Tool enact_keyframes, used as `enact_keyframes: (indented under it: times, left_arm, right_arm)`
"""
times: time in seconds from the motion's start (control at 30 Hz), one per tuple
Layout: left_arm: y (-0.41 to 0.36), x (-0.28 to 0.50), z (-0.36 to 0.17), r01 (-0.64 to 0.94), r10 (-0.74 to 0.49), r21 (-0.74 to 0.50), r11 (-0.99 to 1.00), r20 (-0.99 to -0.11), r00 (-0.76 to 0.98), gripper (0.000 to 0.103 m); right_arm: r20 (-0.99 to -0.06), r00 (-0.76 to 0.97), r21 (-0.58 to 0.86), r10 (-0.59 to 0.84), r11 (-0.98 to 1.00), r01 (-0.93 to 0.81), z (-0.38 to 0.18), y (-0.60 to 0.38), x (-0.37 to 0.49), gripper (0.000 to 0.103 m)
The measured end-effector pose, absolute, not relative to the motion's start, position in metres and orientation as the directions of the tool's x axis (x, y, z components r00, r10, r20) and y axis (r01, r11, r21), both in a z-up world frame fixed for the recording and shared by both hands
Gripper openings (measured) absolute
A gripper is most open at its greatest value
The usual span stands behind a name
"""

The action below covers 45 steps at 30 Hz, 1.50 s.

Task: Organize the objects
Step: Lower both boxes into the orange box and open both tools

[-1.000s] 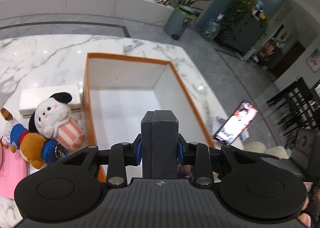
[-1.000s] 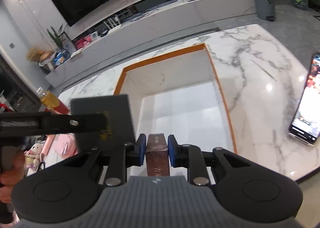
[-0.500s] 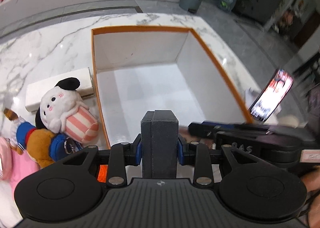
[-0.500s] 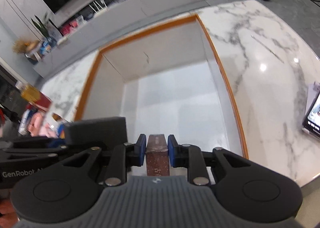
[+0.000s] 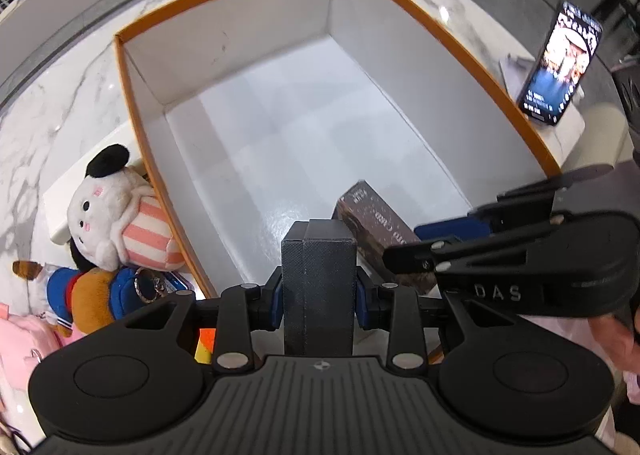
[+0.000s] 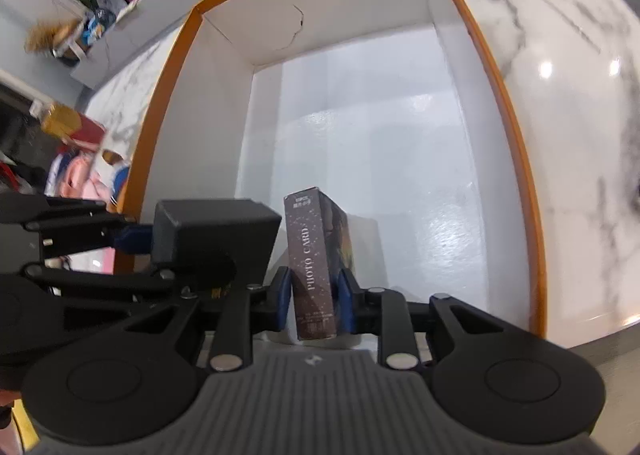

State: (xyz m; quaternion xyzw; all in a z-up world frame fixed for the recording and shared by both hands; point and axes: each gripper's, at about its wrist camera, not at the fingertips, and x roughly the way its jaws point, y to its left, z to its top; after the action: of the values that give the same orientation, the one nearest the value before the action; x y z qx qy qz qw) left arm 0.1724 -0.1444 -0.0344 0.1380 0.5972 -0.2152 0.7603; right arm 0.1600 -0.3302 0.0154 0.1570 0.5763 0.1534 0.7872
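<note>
A large open box with orange rims and white inside (image 5: 132, 103) (image 6: 516, 143) sits on the marble table. My left gripper (image 5: 318, 297) is shut on a dark grey box (image 5: 318, 275) and holds it over the near end of the big box. My right gripper (image 6: 314, 297) is shut on a brown "PHOTO CARD" box (image 6: 314, 255), also at the near end inside the big box. In the left wrist view the brown box (image 5: 376, 223) and the right gripper sit just right of the grey box. In the right wrist view the grey box (image 6: 216, 235) is just left.
Plush toys (image 5: 116, 215) and a pink item (image 5: 20, 347) lie left of the big box, next to a flat white box (image 5: 64, 195). A lit phone (image 5: 560, 63) stands right of the box near the table edge. The marble top (image 6: 580, 115) extends right.
Both grippers have moved forward and down into the near end of the big box, carrying their boxes. They now sit side by side, close together.
</note>
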Motion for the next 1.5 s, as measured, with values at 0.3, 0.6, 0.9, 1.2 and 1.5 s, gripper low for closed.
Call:
enact_keyframes:
  times: [0.3,0.6,0.9,1.2,1.5]
  left_arm:
    - [-0.147,0.175,-0.039,0.514,-0.101,0.005,0.858,-0.979,0.177,0.039]
    - [-0.145,0.178,-0.035,0.524,-0.139,-0.027,0.851,-0.974,0.176,0.044]
    - [-0.126,0.168,-0.009,0.485,-0.228,-0.071,0.872,-0.934,0.274,0.066]
    - [-0.070,0.160,0.005,0.330,-0.362,-0.245,0.912,-0.859,0.363,0.044]
    - [-0.047,0.164,-0.010,0.279,-0.441,-0.359,0.890,-0.834,0.331,0.032]
  right_arm:
    - [-0.860,0.302,0.414,0.411,0.908,-0.057,0.015,-0.329,0.161,0.031]
    - [-0.865,0.299,0.398,0.403,0.914,-0.080,0.012,-0.326,0.164,0.031]
    - [-0.869,0.302,0.393,0.391,0.918,-0.057,0.011,-0.323,0.166,0.030]
    - [-0.867,0.314,0.354,0.387,0.922,-0.158,0.013,-0.300,0.176,0.029]
    - [-0.868,0.223,0.373,0.443,0.880,-0.295,0.011,-0.269,0.180,0.028]
